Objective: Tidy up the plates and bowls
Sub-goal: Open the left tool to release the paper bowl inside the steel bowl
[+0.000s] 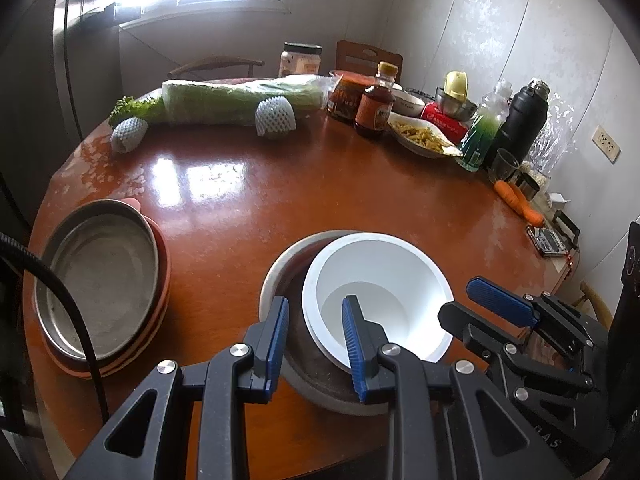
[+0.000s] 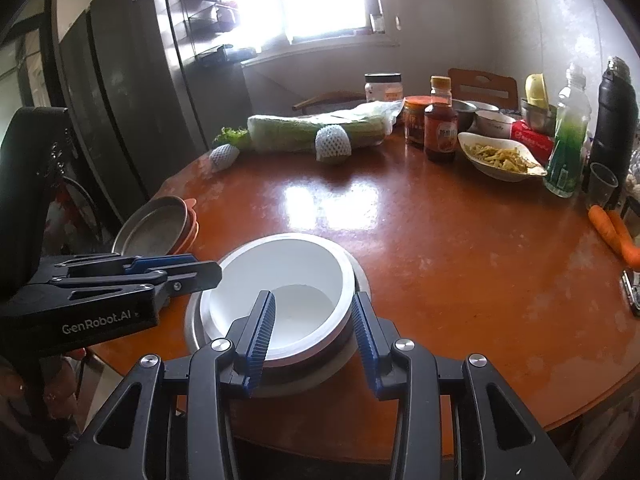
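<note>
With both grippers spread over the nested pair: white bowl [image 1: 380, 300] tilted inside steel bowl [image 1: 316, 384], near rim straddled by left gripper [image 1: 316, 344], gapped, no pinch. Right gripper [image 2: 314, 340] likewise straddling the opposite rim, unclamped. Plate stack [image 1: 104, 280] well left of left fingers; only partly visible from right wrist.

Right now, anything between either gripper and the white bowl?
Nothing visible. The left gripper straddles the near-left rim of the white bowl, one finger inside. The right gripper straddles its near-right rim. The bowl sits nested in the metal bowl.
</note>
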`<move>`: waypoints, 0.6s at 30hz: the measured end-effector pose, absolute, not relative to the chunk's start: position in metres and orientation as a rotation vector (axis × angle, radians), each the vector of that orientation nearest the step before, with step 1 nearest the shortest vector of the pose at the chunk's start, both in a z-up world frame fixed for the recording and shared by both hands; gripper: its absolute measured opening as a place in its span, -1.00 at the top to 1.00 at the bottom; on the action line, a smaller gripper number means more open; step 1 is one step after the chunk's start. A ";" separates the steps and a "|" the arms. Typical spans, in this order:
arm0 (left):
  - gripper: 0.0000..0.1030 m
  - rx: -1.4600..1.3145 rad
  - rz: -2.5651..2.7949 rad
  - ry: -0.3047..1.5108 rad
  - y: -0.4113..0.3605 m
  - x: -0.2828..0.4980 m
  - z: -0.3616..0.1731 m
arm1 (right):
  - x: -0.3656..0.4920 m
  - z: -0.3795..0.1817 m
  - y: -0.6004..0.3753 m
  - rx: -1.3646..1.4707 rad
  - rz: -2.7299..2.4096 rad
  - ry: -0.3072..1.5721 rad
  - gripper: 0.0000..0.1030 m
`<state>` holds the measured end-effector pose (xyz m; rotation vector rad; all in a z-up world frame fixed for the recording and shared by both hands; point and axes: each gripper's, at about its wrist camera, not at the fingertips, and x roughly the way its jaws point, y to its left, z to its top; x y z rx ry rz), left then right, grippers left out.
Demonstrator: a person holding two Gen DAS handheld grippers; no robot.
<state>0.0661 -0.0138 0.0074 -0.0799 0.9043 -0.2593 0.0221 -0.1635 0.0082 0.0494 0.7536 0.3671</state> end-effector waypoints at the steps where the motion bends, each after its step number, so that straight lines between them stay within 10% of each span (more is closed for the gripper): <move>1: 0.46 -0.078 -0.256 0.899 -0.014 0.066 0.009 | 0.021 0.009 -0.163 0.048 0.368 0.750 0.20; 18: 0.13 -0.092 -0.223 0.849 0.000 0.049 0.022 | 0.007 0.028 -0.162 0.034 0.371 0.701 0.00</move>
